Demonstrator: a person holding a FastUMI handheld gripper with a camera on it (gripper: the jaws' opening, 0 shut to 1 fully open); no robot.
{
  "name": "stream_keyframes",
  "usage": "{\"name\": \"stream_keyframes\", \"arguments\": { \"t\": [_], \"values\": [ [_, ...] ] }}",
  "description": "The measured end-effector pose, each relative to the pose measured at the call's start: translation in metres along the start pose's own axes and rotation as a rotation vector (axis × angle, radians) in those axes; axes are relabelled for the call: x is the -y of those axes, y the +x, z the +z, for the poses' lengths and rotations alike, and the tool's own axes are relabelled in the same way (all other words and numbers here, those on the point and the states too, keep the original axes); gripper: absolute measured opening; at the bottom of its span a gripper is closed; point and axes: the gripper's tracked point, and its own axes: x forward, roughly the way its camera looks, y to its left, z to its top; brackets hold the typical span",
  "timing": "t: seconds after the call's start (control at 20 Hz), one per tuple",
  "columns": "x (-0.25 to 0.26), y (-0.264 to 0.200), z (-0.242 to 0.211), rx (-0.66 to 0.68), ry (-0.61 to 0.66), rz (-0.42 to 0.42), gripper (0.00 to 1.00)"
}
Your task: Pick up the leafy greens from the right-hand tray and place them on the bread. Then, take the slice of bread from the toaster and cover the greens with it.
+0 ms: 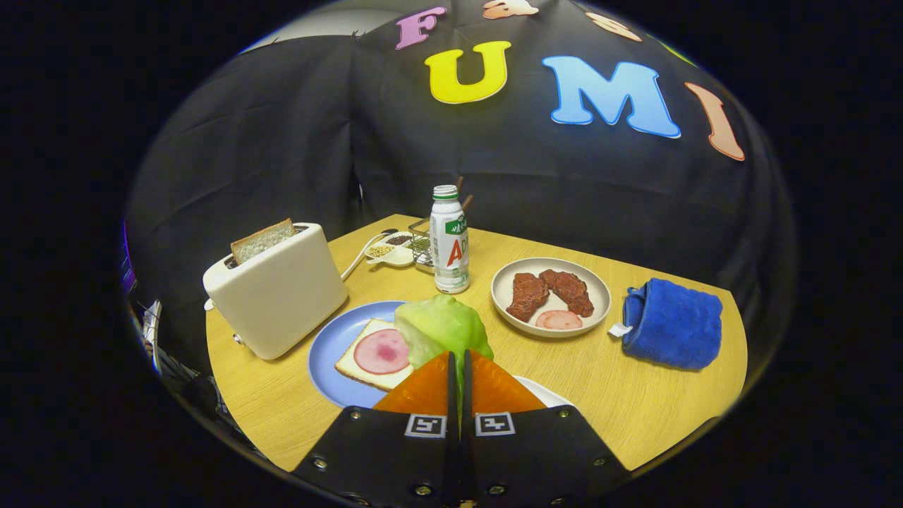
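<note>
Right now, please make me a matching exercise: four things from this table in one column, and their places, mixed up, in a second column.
Things:
1. leafy greens
2. bread slice
3. blue cloth
4. bottle

Places:
A. standing beyond the blue plate
B. sticking up out of the toaster
C. pinched in the gripper, over the plate
D. lying beside the plate of meat

Pairs: 1-C, 2-B, 3-D, 4-A
</note>
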Motion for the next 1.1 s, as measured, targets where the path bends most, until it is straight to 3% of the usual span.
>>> {"name": "stream_keyframes", "arguments": {
  "t": [0.4, 0.75, 1.0, 1.1],
  "values": [
    [-0.036, 0.052, 0.007, -0.017, -0.087, 0.007, 0.01],
    [-0.071, 0.076, -0.001, -0.049, -0.073, 0.09, 0.01],
    [-0.089, 0.082, -0.009, -0.081, -0.07, 0.133, 0.14],
    [-0.094, 0.084, -0.011, -0.087, -0.069, 0.145, 0.14]
  ]
}}
